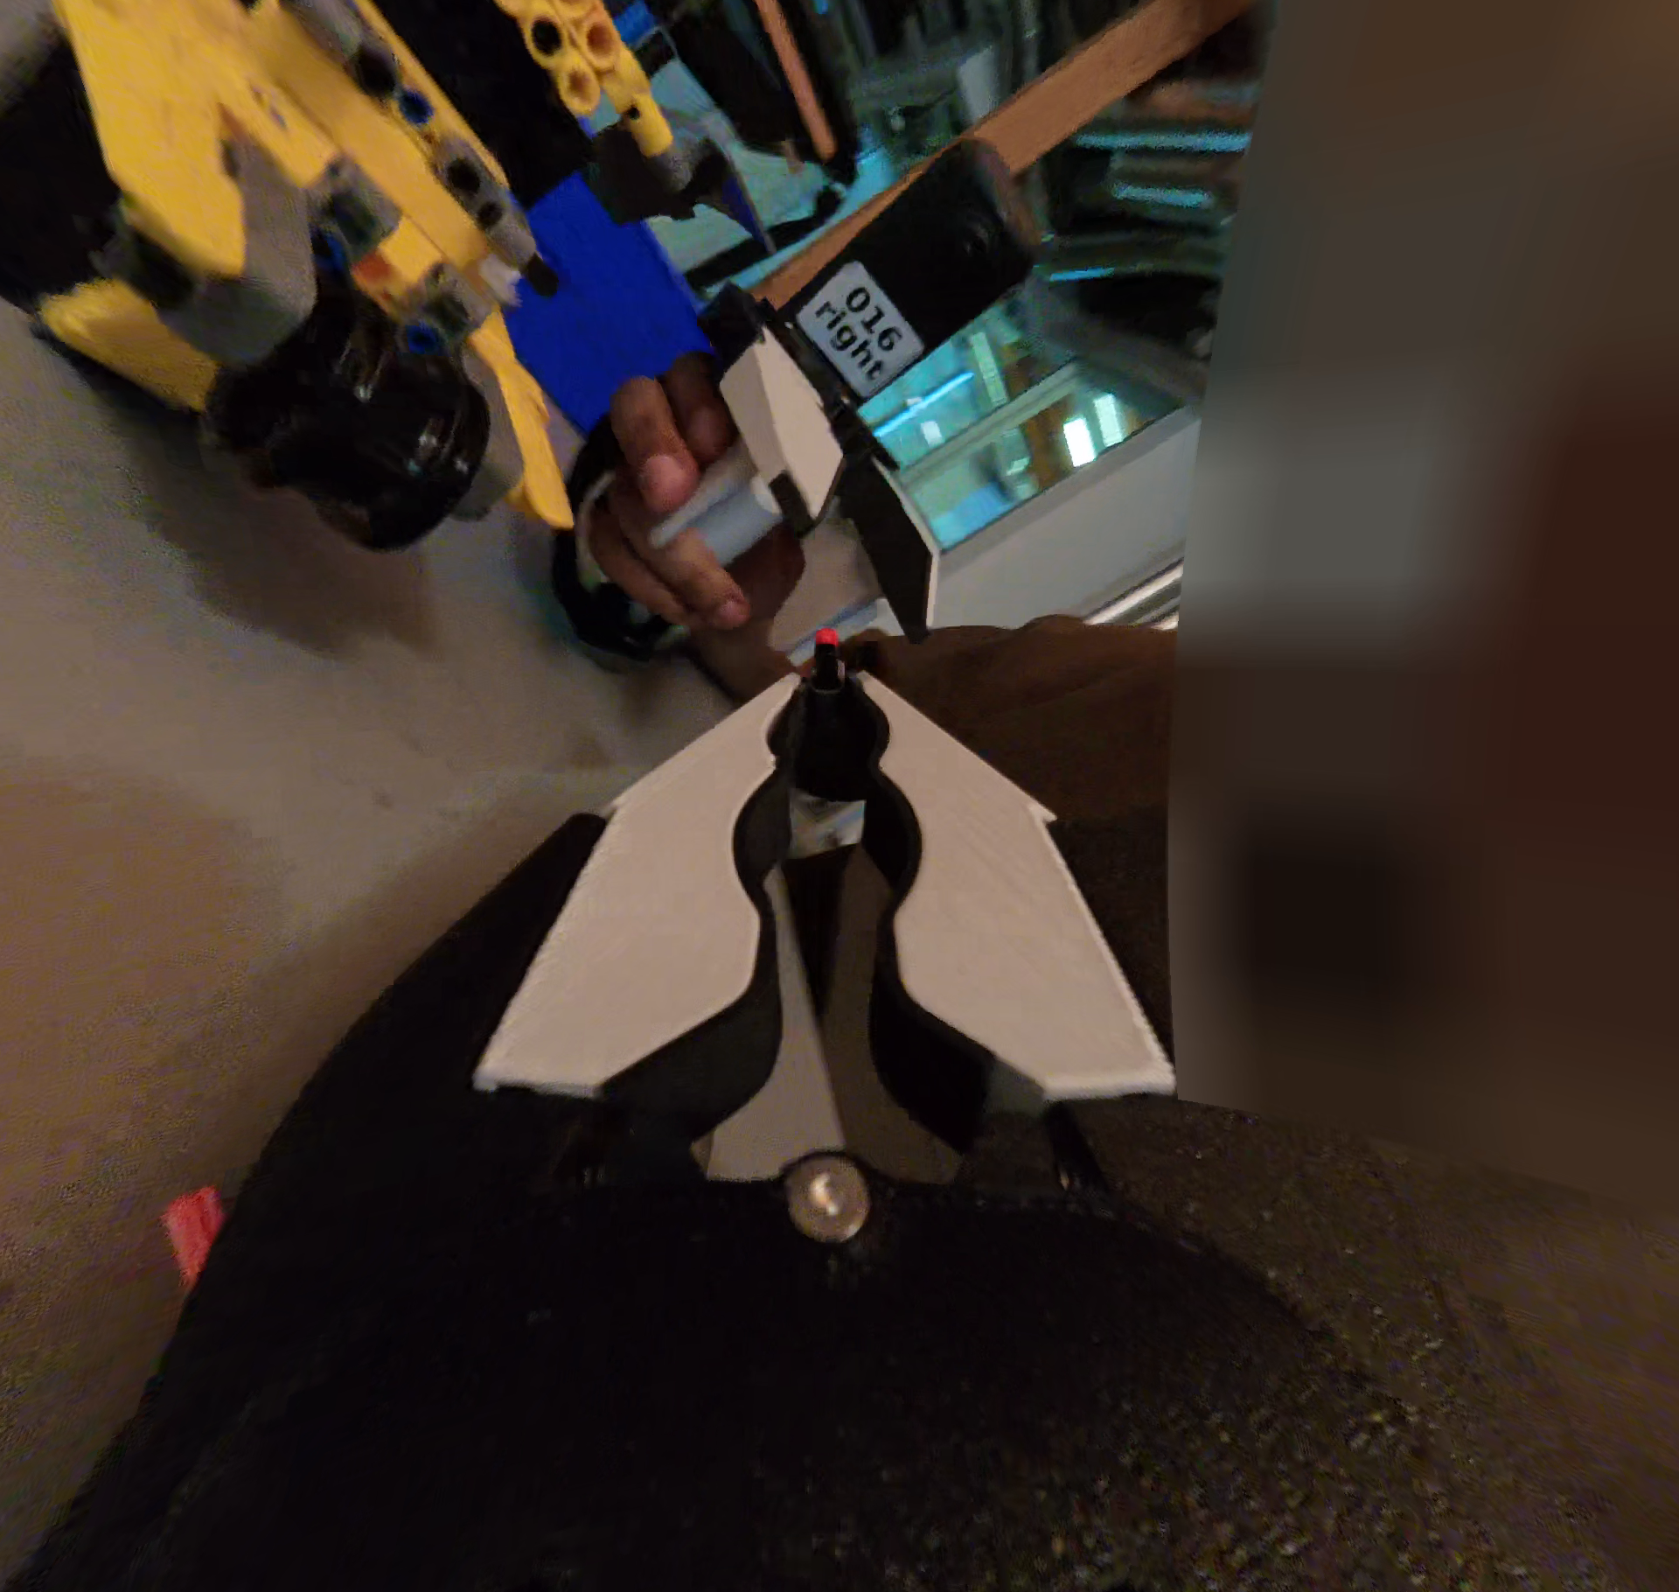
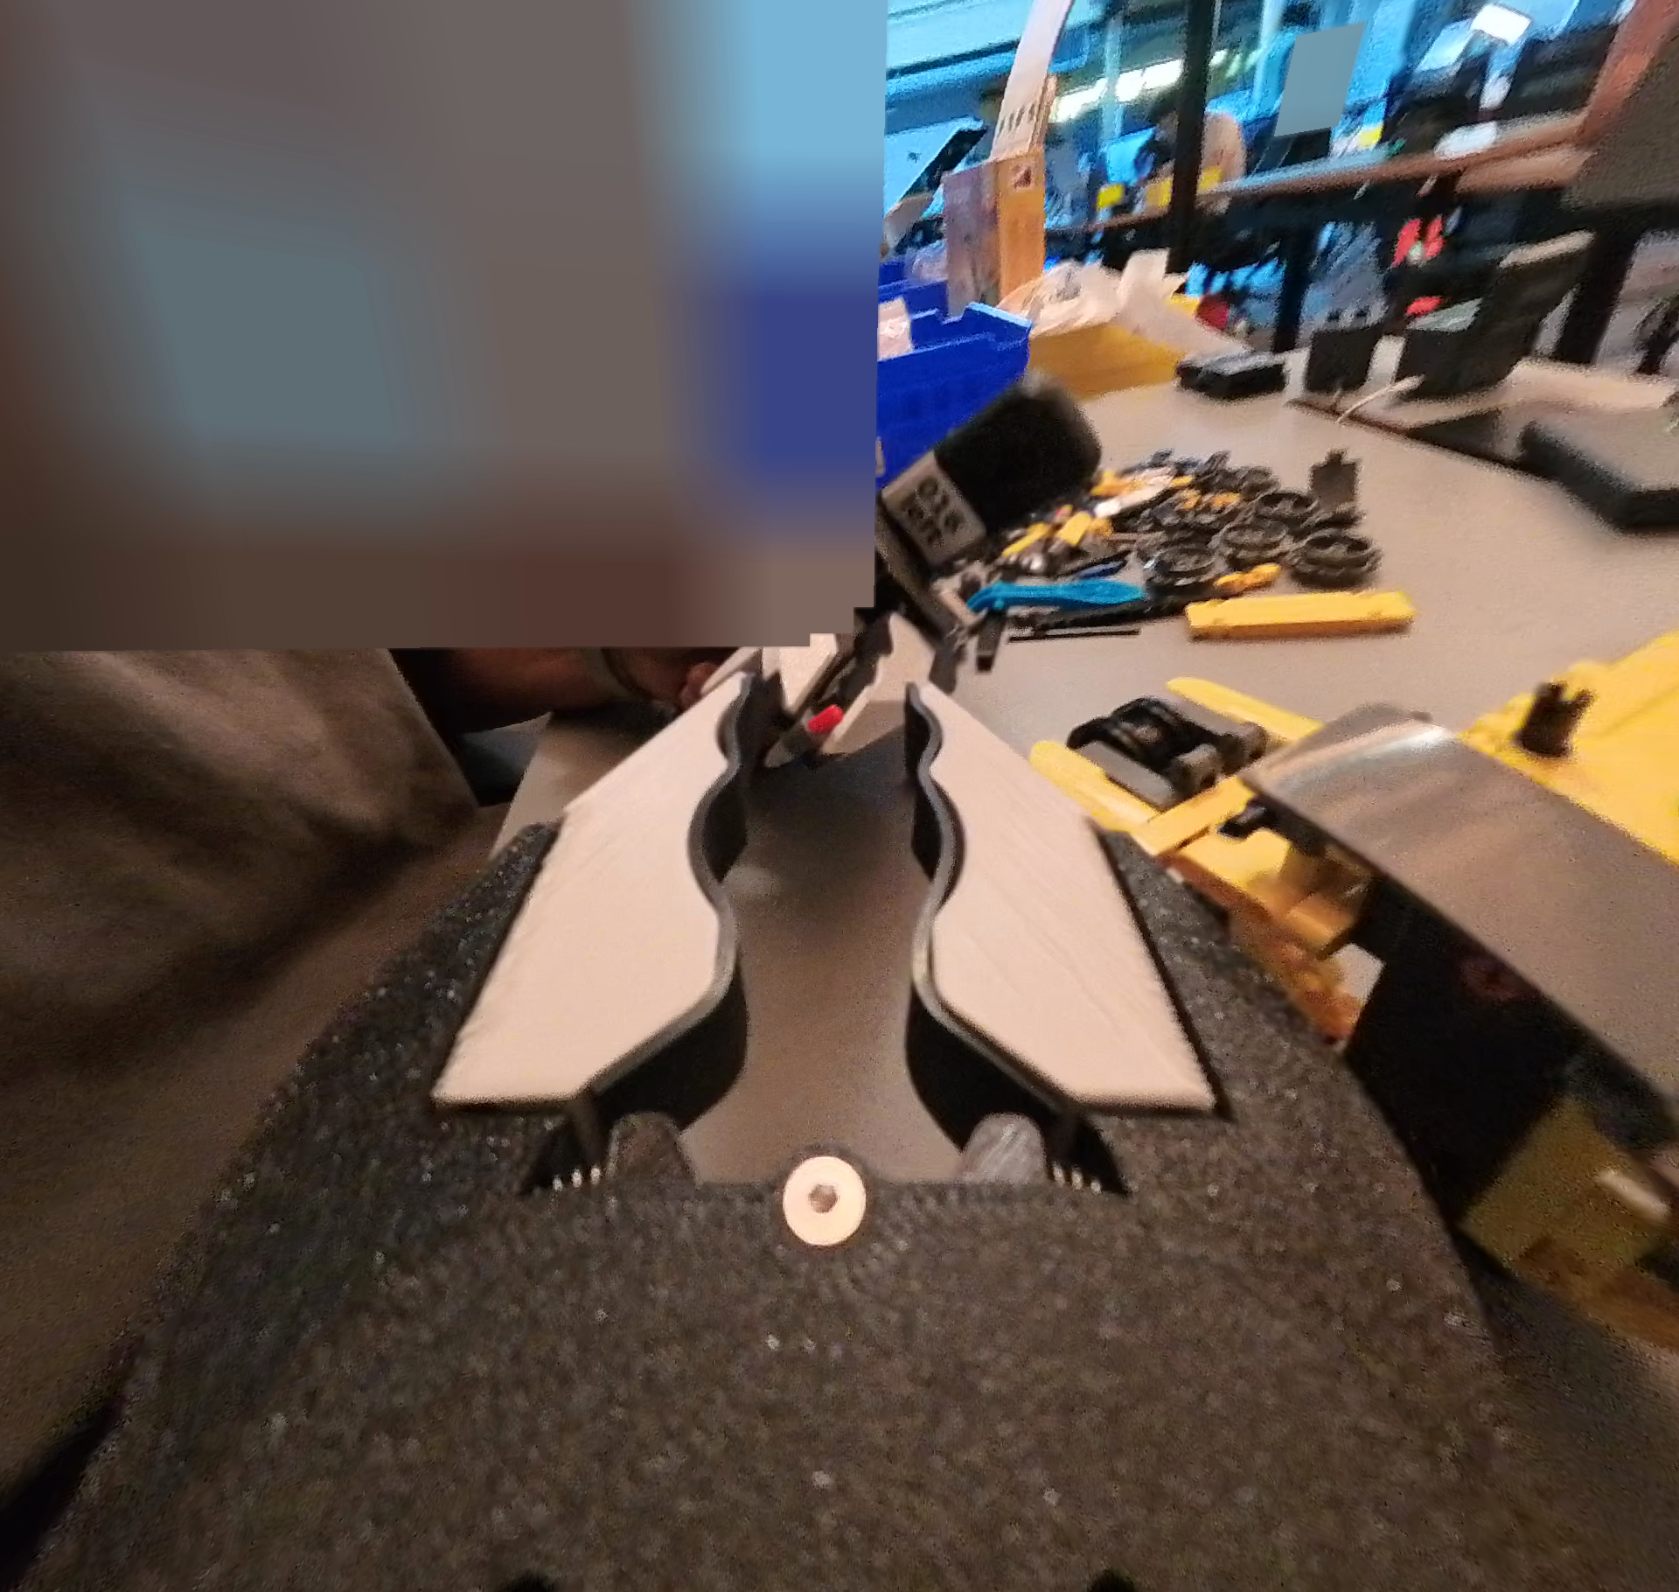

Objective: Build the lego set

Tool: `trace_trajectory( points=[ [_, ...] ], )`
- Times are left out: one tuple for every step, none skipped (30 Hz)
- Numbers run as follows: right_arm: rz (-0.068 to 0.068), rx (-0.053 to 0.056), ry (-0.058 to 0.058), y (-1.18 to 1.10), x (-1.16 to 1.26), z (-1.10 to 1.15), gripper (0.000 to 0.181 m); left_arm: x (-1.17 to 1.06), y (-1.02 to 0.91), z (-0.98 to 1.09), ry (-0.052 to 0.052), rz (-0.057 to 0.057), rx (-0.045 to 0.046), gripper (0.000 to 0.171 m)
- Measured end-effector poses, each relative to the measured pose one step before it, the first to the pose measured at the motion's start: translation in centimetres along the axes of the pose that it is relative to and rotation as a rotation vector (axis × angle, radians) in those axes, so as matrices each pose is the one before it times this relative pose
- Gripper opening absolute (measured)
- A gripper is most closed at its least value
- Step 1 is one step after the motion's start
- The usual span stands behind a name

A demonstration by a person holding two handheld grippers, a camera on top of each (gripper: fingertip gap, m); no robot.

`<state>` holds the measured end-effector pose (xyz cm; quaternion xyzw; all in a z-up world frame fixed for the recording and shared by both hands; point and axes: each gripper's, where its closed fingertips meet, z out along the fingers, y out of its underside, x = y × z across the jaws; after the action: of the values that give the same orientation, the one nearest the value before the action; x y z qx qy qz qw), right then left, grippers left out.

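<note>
My left gripper (image 1: 825,685) is shut on a small black pin with a red tip (image 1: 827,744) and holds it above the grey table (image 1: 227,776). My right gripper (image 2: 827,694) is open and empty, with its fingers pointing at the left gripper. The pin's red tip (image 2: 825,720) shows just beyond the right fingertips. In the left wrist view a hand (image 1: 672,494) holds the right gripper's handle. A yellow and grey brick-built vehicle (image 1: 273,185) with a black wheel (image 1: 354,440) stands beyond; it also shows at the right of the right wrist view (image 2: 1272,830).
A pile of black and yellow loose parts (image 2: 1226,530) and a yellow beam (image 2: 1299,614) lie on the table. A blue bin (image 2: 945,376) stands behind. A small red piece (image 1: 193,1230) lies near the left gripper. Shelves and benches fill the background. My left and right fingertips are right by each other.
</note>
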<state>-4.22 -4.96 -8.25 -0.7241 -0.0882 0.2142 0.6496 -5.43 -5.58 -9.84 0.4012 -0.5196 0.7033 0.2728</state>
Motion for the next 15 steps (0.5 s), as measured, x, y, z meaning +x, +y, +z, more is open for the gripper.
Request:
trace_trajectory(
  points=[
    [0.0311,-0.026,-0.0024,0.485,0.13,0.112,0.029,-0.424,-0.029,-0.03,-0.0642,0.066,-0.00876,0.0],
    [0.0278,-0.0295,0.0052,0.548,0.239,0.14,0.023,-0.588,-0.083,-0.065,-0.0822,0.0851,-0.00554,0.001],
    [0.0238,-0.0257,0.0035,0.485,0.185,0.136,0.018,-0.604,0.06,-0.057,-0.0865,0.0947,-0.01505,0.002],
    [0.0185,-0.0173,0.0005,0.3,0.133,0.097,0.015,-0.507,0.258,0.021,-0.0774,0.0847,-0.0288,0.002],
    [0.014,-0.0073,0.0049,0.121,0.172,0.026,0.014,-0.308,0.313,0.111,-0.0581,0.0692,-0.02918,0.002],
    [0.0097,-0.0051,0.0105,0.099,0.237,-0.004,0.013,-0.092,0.262,0.185,-0.0379,0.0536,-0.02261,0.003],
    [0.0051,-0.0099,0.0139,0.171,0.262,-0.035,0.012,0.046,0.218,0.222,-0.0215,0.0402,-0.01869,0.003],
    [-0.0005,-0.016,0.0116,0.252,0.186,-0.035,0.012,-0.039,0.192,0.212,-0.019,0.0281,-0.01696,0.003],
    [-0.0024,-0.0222,0.006,0.347,0.091,-0.029,0.013,-0.11,0.155,0.168,-0.0174,0.0191,-0.01335,0.003],
    [-0.0008,-0.0245,0.0097,0.376,0.142,-0.017,0.012,-0.041,0.069,0.118,-0.0073,0.0112,-0.00558,0.003],
    [-0.0007,-0.0191,0.0084,0.297,0.118,-0.01,0.013,-0.028,0.073,0.088,-0.0006,0.0001,-0.00488,0.003],
    [0.0001,-0.0142,0.0025,0.23,0.023,-0.015,0.014,-0.083,0.078,0.077,0.0002,-0.0076,-0.00612,0.003],
    [0.0017,-0.011,0.0057,0.189,0.087,-0.001,0.014,-0.039,0.043,0.038,0.0017,-0.0051,-0.00422,0.003],
    [0.003,-0.007,0.0102,0.13,0.172,0.003,0.012,-0.059,-0.041,-0.003,-0.0063,0.0049,0.0024,0.003],
    [0.0015,-0.0038,-0.0001,0.07,0.015,0.029,0.01,-0.066,-0.005,0.02,-0.0078,0.0061,-0.00071,0.003]
  ],
)
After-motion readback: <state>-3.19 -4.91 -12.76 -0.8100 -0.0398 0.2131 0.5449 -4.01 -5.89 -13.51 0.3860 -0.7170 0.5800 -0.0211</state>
